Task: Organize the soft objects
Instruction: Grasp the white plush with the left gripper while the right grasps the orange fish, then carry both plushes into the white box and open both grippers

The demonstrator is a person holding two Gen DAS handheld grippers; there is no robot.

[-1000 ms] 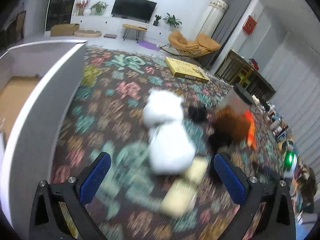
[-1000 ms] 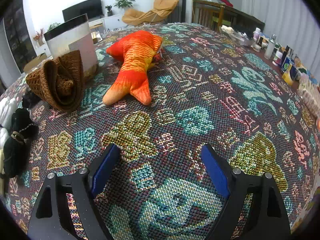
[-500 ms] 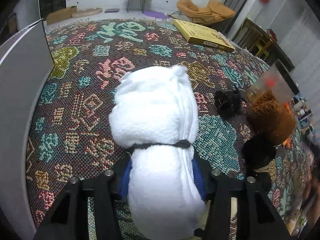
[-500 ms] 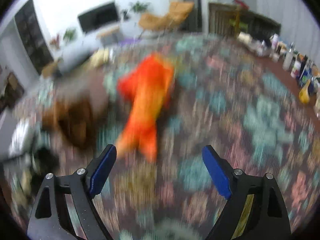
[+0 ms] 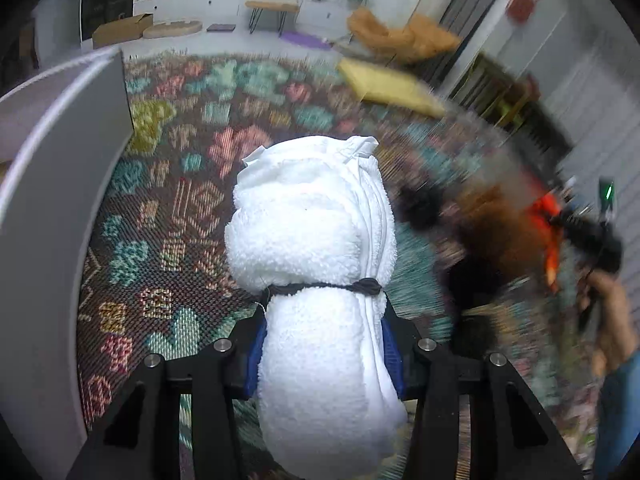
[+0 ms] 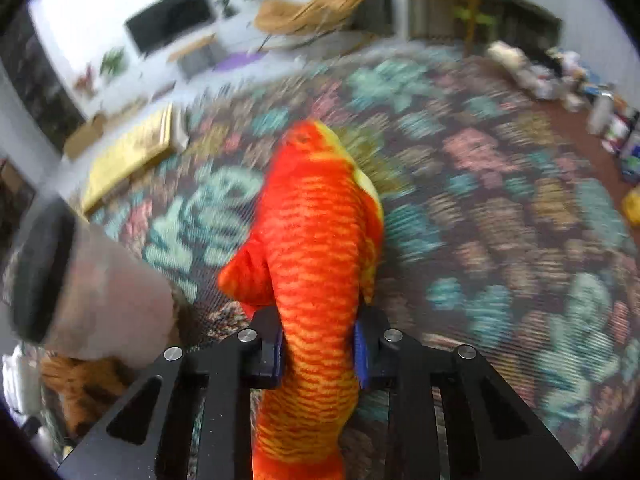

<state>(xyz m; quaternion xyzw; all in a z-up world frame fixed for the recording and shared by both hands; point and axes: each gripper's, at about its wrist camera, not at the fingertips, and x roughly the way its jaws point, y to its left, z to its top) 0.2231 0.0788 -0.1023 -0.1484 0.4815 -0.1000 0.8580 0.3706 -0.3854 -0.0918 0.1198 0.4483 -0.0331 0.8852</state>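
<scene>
My left claw (image 5: 322, 354) squeezes the white towel roll (image 5: 316, 280) clear of the counter (image 5: 168, 216); my right claw (image 6: 318, 346) pinches the plush fish (image 6: 316, 252). I judge steady, level carrying toward the grey bin (image 5: 52, 200) works best.

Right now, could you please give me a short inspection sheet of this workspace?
Surface: patterned woven cloth.
Job's things: white rolled towel with a black band; orange plush fish.
Clutter: yellow box, brown knitted item, white bin, bottles at the edge.
Grippers: left gripper shut on the towel; right gripper shut on the fish.
Cables: nothing seen.
Surroundings: living room, TV, orange chair.
</scene>
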